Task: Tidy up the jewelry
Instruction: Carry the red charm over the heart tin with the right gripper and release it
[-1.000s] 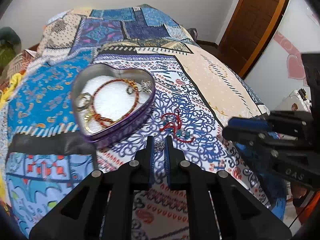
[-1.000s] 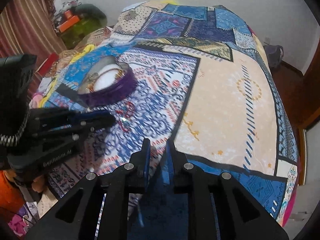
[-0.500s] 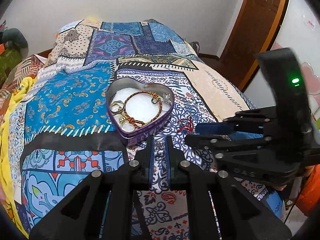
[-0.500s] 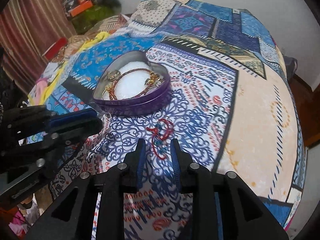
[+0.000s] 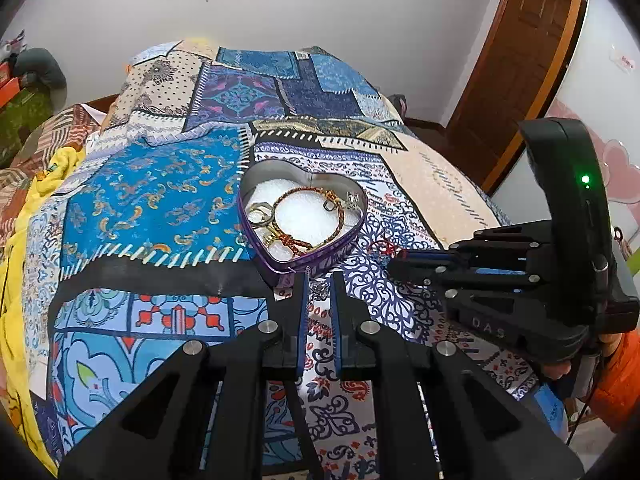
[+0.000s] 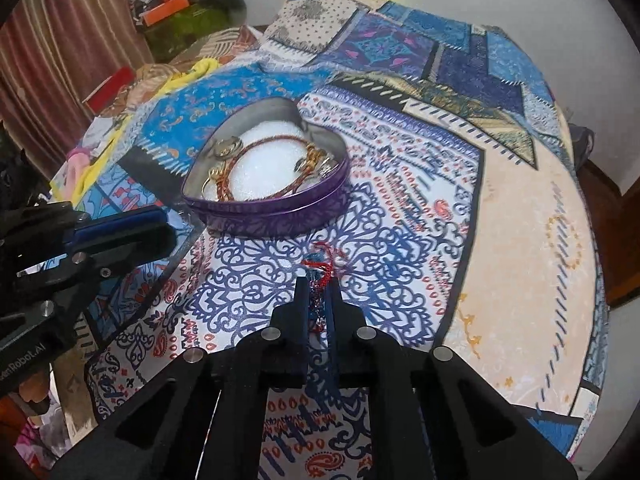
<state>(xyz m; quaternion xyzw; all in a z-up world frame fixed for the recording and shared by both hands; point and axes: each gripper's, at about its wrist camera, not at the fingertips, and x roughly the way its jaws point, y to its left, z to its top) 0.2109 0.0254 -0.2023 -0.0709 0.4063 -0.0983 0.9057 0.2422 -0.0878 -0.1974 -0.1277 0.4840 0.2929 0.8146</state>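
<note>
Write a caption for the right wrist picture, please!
Right gripper pinches a red bracelet beside the purple heart tin.

Purple heart tin (image 6: 272, 212), blue patchwork bedspread (image 5: 152, 200), red-teal bracelet (image 6: 322, 266)

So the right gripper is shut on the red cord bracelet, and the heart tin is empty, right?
Not empty. The right wrist view shows the heart tin already holding a braided bracelet and rings. The right gripper is indeed shut on the red cord bracelet.
</note>
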